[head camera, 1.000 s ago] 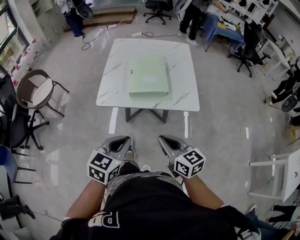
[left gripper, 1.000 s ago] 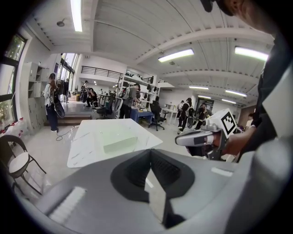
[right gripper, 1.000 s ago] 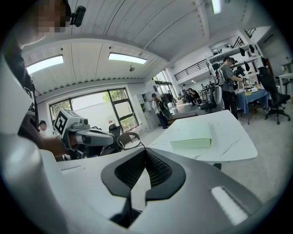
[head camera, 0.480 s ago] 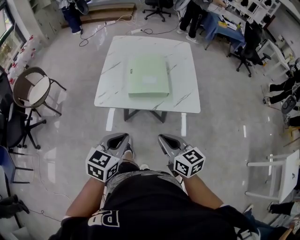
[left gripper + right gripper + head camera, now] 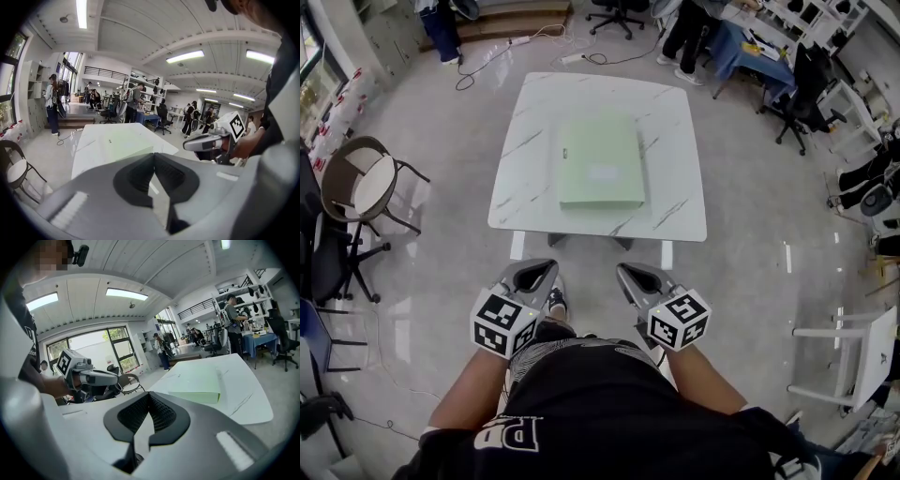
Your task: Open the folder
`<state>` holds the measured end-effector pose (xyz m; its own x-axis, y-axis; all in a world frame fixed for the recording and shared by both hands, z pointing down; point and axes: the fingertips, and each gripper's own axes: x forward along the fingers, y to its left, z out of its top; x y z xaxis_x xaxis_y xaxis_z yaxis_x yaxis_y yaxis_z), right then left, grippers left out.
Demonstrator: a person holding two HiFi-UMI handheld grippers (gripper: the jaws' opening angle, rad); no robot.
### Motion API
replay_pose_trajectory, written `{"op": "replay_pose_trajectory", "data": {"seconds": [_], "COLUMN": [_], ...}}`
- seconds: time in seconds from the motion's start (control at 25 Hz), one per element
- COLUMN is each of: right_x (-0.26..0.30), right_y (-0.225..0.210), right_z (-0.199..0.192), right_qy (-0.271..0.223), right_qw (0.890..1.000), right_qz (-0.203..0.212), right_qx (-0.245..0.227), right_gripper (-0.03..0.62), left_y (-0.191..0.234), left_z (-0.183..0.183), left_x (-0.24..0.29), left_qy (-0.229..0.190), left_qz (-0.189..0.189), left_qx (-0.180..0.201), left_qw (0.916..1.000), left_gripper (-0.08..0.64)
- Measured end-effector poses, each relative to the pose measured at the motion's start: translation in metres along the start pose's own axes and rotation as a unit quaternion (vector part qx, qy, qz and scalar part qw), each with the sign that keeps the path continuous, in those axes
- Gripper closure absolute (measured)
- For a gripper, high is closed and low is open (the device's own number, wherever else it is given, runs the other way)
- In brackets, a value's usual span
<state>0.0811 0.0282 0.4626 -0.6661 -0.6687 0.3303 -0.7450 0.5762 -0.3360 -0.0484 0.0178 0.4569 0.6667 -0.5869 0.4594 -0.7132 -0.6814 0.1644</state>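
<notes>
A person in a black shirt point(image 5: 600, 412) stands on the shiny grey floor point(image 5: 441, 253), a short way back from a square white table with a marble-patterned top point(image 5: 673, 202). On this table lies the pale green flat folder point(image 5: 600, 160). It is closed and rests about in the middle of the top, a little nearer to the edge on the person's side, and nothing else is on the table. A small dark mark point(image 5: 565, 145) sits near the folder's far left corner. The person holds the left gripper point(image 5: 542, 272) and the right gripper point(image 5: 630, 275) low in front of the body, side by side with a gap between them, both pointing toward the table and slightly down. Both are over the floor and well apart from the table and the folder. In the left gripper view the two grey jaws meet at their tips and nothing is between them. In the right gripper view the jaws are also pressed together and empty. Each gripper carries a cube with black and white square markers, the left cube point(image 5: 502, 324) and the right cube point(image 5: 679, 320). At the left of the table stands a brown chair with a round seat point(image 5: 366, 183). At the far end of the room other people stand near desks and black office chairs point(image 5: 614, 14).
</notes>
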Motion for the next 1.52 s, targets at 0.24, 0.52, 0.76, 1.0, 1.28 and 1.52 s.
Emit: {"op": "replay_pose_trajectory", "data": {"seconds": [0.24, 0.52, 0.76, 1.0, 1.28, 1.52], "right_x": [0.038, 0.072, 0.108, 0.142, 0.154, 0.161], "right_y": [-0.018, -0.043, -0.063, -0.093, -0.107, -0.123], "right_z": [0.026, 0.061, 0.075, 0.061, 0.068, 0.071], "right_qy": [0.006, 0.003, 0.015, 0.053, 0.054, 0.070], "right_qw": [1.000, 0.999, 0.998, 0.994, 0.993, 0.995], "right_qz": [-0.003, -0.035, -0.063, -0.094, -0.100, -0.074], "right_qx": [-0.011, -0.013, -0.010, -0.018, -0.008, -0.015], "right_gripper": [0.593, 0.592, 0.592, 0.592, 0.592, 0.592], "left_y": [0.039, 0.084, 0.121, 0.147, 0.168, 0.172], "left_z": [0.023, 0.052, 0.066, 0.061, 0.046, 0.037], "left_x": [0.022, 0.051, 0.083, 0.102, 0.118, 0.139], "left_qy": [0.002, 0.012, 0.027, 0.042, 0.066, 0.081], "left_qz": [-0.004, -0.031, -0.064, -0.088, -0.089, -0.064], "left_qx": [0.008, 0.029, 0.054, 0.063, 0.063, 0.051], "left_qw": [1.0000, 0.9990, 0.9961, 0.9932, 0.9918, 0.9933], "left_gripper": [0.502, 0.502, 0.502, 0.502, 0.502, 0.502]}}
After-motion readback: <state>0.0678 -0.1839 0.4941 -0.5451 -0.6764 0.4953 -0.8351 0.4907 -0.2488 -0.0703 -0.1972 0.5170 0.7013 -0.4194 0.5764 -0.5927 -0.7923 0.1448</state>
